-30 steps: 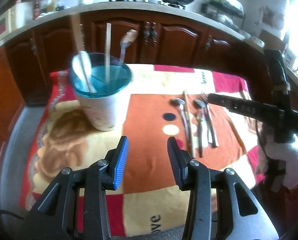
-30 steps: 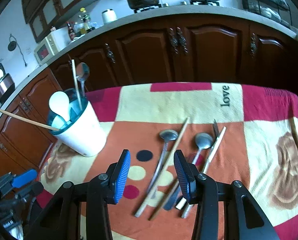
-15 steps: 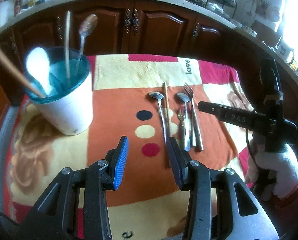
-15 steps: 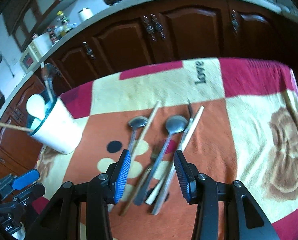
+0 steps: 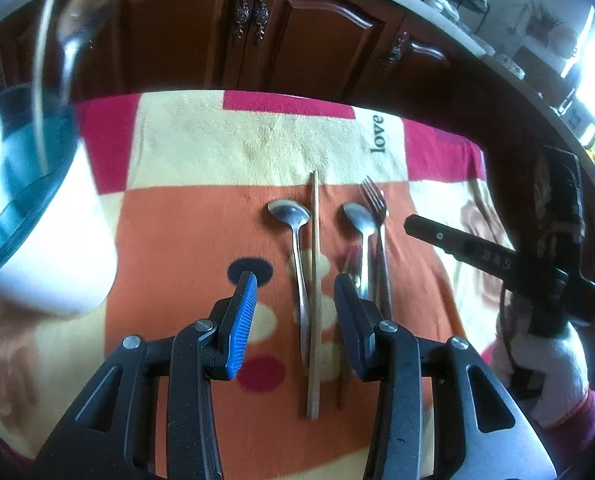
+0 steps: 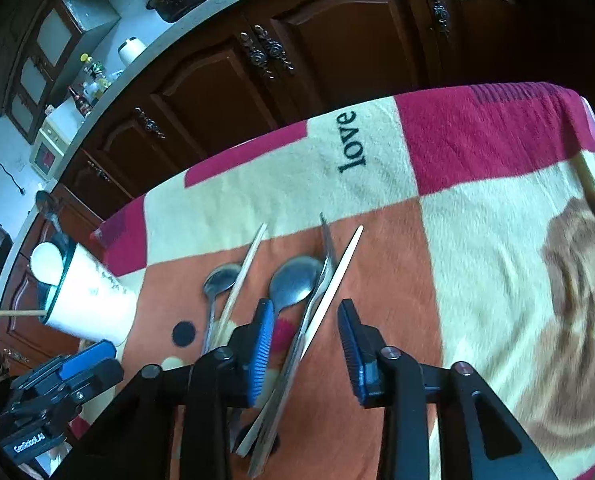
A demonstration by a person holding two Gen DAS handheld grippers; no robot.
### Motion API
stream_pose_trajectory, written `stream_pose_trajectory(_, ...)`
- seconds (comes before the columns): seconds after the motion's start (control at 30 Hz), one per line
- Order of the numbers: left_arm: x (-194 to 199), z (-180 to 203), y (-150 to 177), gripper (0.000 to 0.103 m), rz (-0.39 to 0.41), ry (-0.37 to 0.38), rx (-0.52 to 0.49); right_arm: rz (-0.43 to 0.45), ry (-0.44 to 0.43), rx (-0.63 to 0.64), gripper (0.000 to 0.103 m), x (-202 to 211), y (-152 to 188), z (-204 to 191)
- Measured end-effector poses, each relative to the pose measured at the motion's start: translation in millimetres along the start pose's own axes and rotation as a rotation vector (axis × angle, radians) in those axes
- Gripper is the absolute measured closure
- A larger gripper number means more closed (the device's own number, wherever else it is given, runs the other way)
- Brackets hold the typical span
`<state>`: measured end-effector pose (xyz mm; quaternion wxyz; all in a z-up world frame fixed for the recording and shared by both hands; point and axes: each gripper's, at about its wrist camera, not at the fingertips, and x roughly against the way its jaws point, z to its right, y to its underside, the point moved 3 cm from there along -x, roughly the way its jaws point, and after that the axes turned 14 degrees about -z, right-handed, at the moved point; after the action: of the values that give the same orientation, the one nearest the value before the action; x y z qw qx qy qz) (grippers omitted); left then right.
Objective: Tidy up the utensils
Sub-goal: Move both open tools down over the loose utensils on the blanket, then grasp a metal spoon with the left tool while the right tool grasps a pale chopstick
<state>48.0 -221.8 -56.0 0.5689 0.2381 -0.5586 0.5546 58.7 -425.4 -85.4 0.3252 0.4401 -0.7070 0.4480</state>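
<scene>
Behind right gripper [image 6: 305, 334], fork [image 6: 324, 264] handle hidden

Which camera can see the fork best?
The left wrist view. There the fork lies flat on the blanket with its prongs spread plainly. In the right wrist view the fork shows edge-on, partly hidden by a pale chopstick.

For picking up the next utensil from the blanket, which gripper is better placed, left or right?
Probably the right gripper: its open jaws, just closing, straddle the pale chopstick. The left gripper hovers open over a spoon.
</scene>
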Motion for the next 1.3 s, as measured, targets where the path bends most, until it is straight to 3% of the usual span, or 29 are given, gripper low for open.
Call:
stream_pose_trajectory(0.2, -25.9, -5.4, -25.5, 0.064, -0.038, 0.018, 0.034, -0.023, 0.017, 0.011, 0.073, -15.2, -10.9, 4.7)
stream_pose_trajectory(0.47, -59.5, -5.6, -43.6, 0.064, -0.105, 0.032, 0.049, -0.045, -0.032, -0.014, 0.073, -27.9, -17.0, 20.5)
stream_pose_trajectory(0.8, -82.7, -5.2, -56.6, 0.092, -0.137, 0.050, 0.059, -0.060, 0.020, 0.015, 0.077, -38.0, -35.0, 18.0)
stream_pose_trajectory(1.13, -77.1, -19.5, -54.9, 0.098, -0.120, 0.085, 0.075, -0.098, 0.096, 0.107, 0.080, -53.6, -64.9, 2.1)
stream_pose_trajectory(1.23, -70.6, -22.5, -52.5, 0.099, -0.110, 0.091, 0.080, -0.131, 0.092, 0.138, 0.100, -59.7, -68.7, -0.7)
stream_pose_trajectory(1.3, -61.9, -22.4, -50.8, 0.099, -0.096, 0.097, 0.081, -0.115, 0.095, 0.158, 0.101, -54.0, -65.5, -1.7)
